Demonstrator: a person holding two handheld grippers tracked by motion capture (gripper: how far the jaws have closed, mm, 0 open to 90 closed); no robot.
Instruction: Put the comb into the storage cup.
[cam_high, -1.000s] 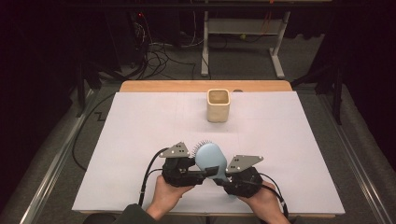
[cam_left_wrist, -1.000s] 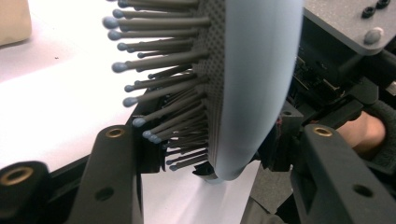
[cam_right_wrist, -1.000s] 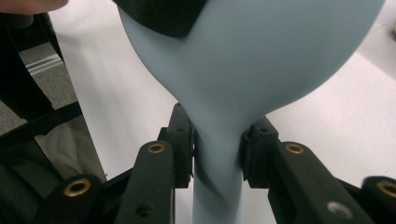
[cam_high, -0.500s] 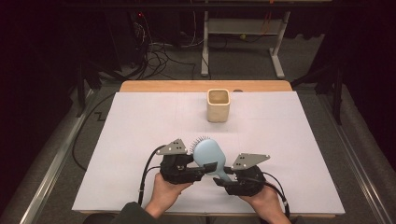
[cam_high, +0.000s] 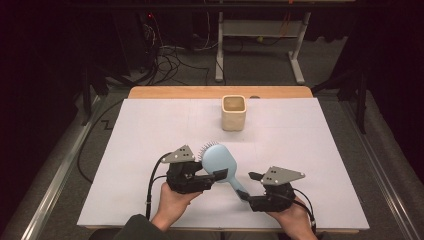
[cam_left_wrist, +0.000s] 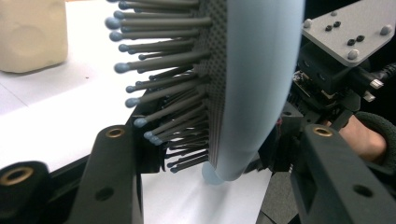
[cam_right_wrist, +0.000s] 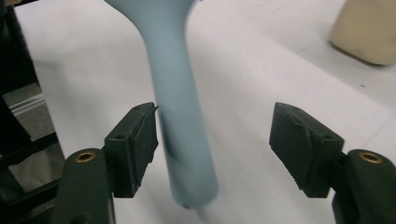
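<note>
A light-blue hairbrush (cam_high: 220, 161) is seen in the high view at about 6 o'clock of the white table cover (cam_high: 150, 130), held off the surface with its bristles turned toward 10 o'clock and its handle slanting down toward 5 o'clock. The brush head is clamped by the left gripper (cam_high: 212, 176), which is carried in the left hand (cam_high: 172, 200); in the left gripper view the head (cam_left_wrist: 252, 84) is seen between the two black jaws, bristles on one side and smooth back on the other. The right gripper (cam_high: 245, 189), carried in the right hand (cam_high: 292, 220), lies at 4 o'clock of the brush head. Its jaws have just been opening and are now spread; in the right gripper view the handle (cam_right_wrist: 180, 116) is seen between them, close beside one pad and well apart from the other, with no pad pressing on it. A beige cup (cam_high: 233, 112) stands upright at 12 o'clock of the brush, well apart from it, near the far edge of the cover. The wooden table edge (cam_high: 175, 92) is visible beyond the cover at 12 o'clock.
</note>
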